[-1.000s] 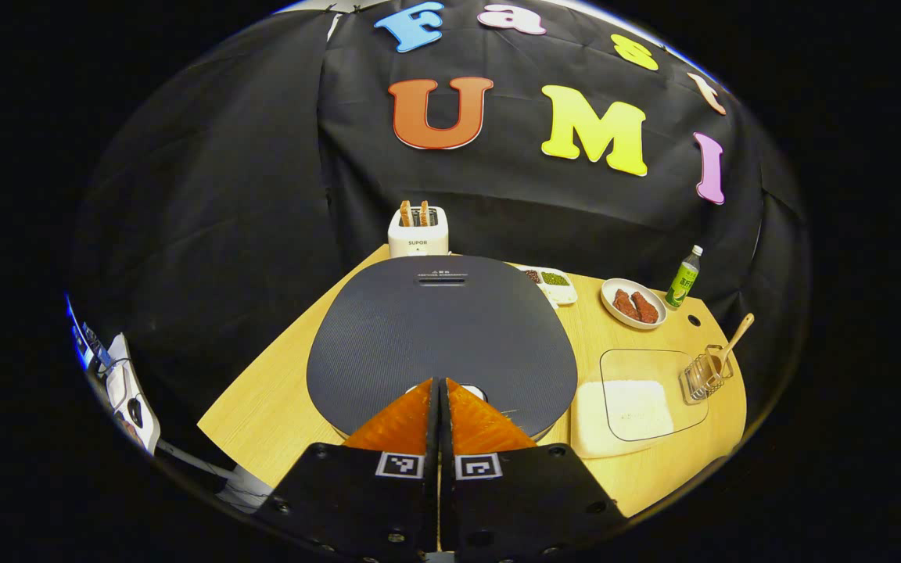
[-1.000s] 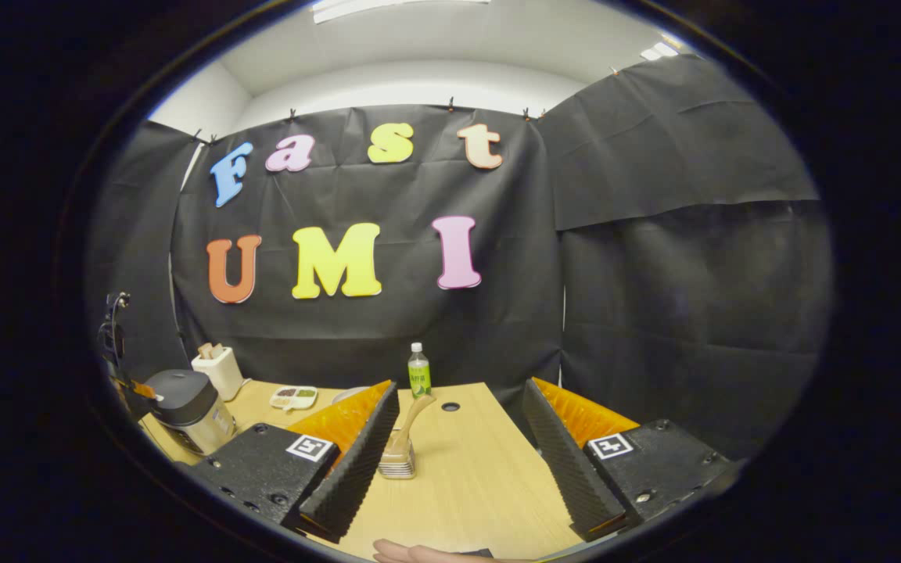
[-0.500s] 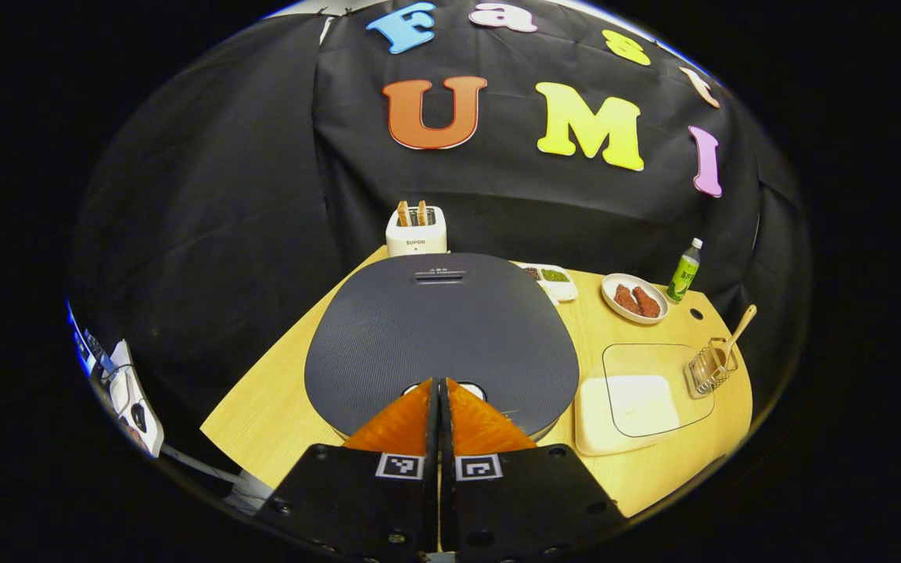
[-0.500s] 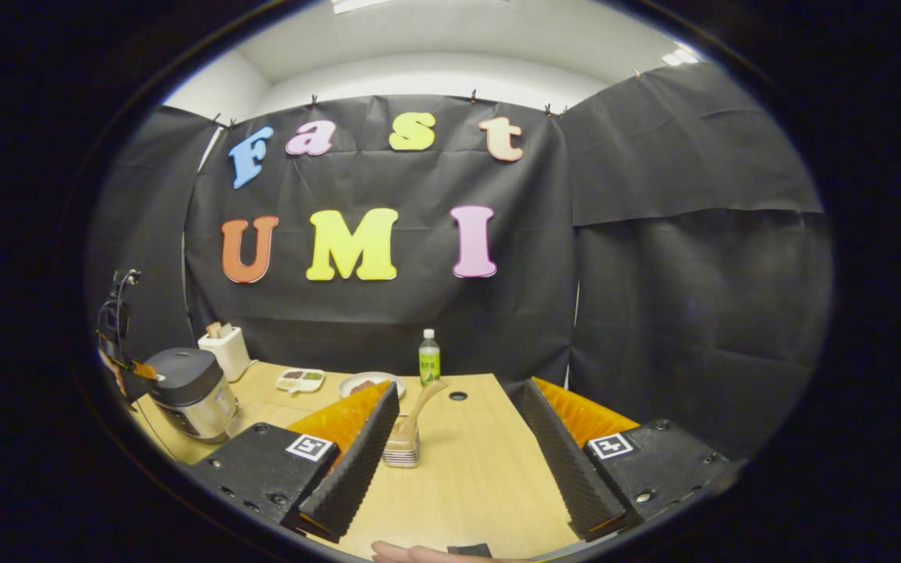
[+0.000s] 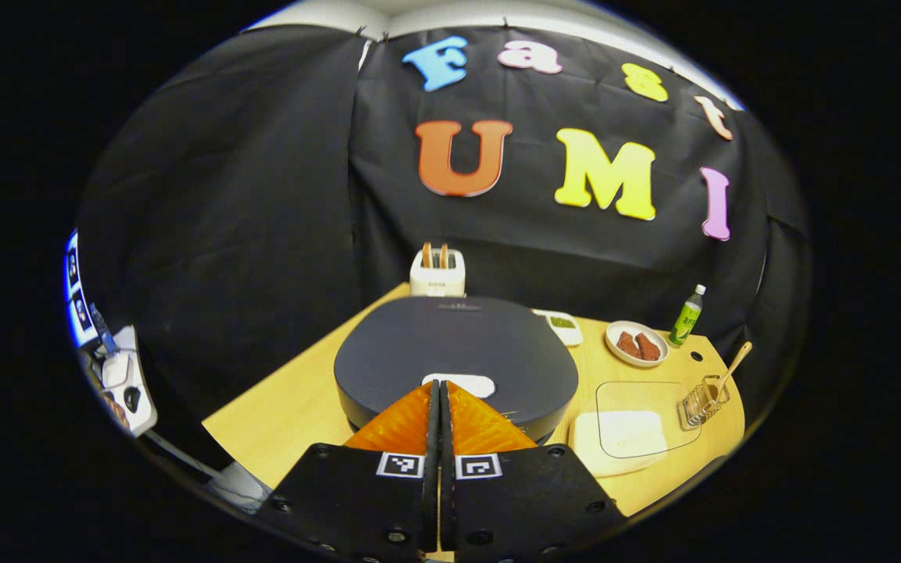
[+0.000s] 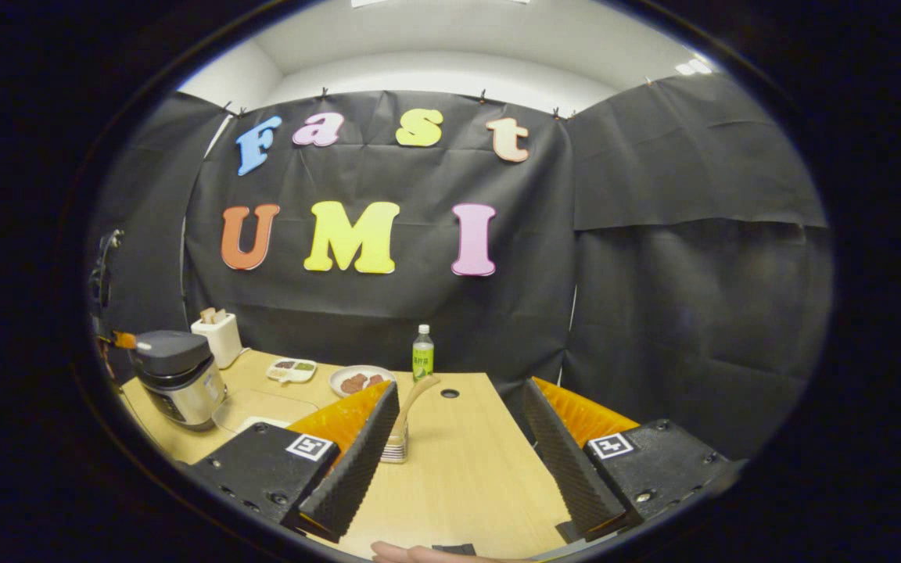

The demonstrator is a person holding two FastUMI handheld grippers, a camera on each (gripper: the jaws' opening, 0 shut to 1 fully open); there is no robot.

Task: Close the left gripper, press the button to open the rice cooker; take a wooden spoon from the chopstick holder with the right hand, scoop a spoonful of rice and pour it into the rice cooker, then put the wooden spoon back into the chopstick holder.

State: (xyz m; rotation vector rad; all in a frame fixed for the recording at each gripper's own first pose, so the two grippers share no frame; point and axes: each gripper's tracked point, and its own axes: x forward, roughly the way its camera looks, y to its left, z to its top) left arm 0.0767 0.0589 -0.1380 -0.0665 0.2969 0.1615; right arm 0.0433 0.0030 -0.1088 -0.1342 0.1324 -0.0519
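Note:
The rice cooker [image 5: 454, 352] has a dark grey lid, down, with a white button [image 5: 462, 385] at its near edge. My left gripper [image 5: 440, 385] is shut and empty, its tips at the near side of that button. The wooden spoon [image 5: 732, 366] stands tilted in the wire chopstick holder [image 5: 699, 397] at the table's right. A clear container of white rice [image 5: 629, 428] lies between cooker and holder. My right gripper [image 6: 458, 391] is open and empty above the table. The holder [image 6: 394, 449] with the spoon [image 6: 413, 397] sits beside its left finger, partly hidden. The cooker [image 6: 177, 375] stands far left.
A white toaster [image 5: 437, 272] stands behind the cooker. A small dish of beans [image 5: 562, 324], a plate of brown meat [image 5: 636, 342] and a green bottle [image 5: 685, 315] line the back of the wooden table [image 6: 466, 477]. A hand [image 6: 411, 554] shows at the bottom edge.
My left gripper has drawn back from the cooker, so the lid looks smaller and the white button is uncovered. The right gripper has turned slightly, staying open.

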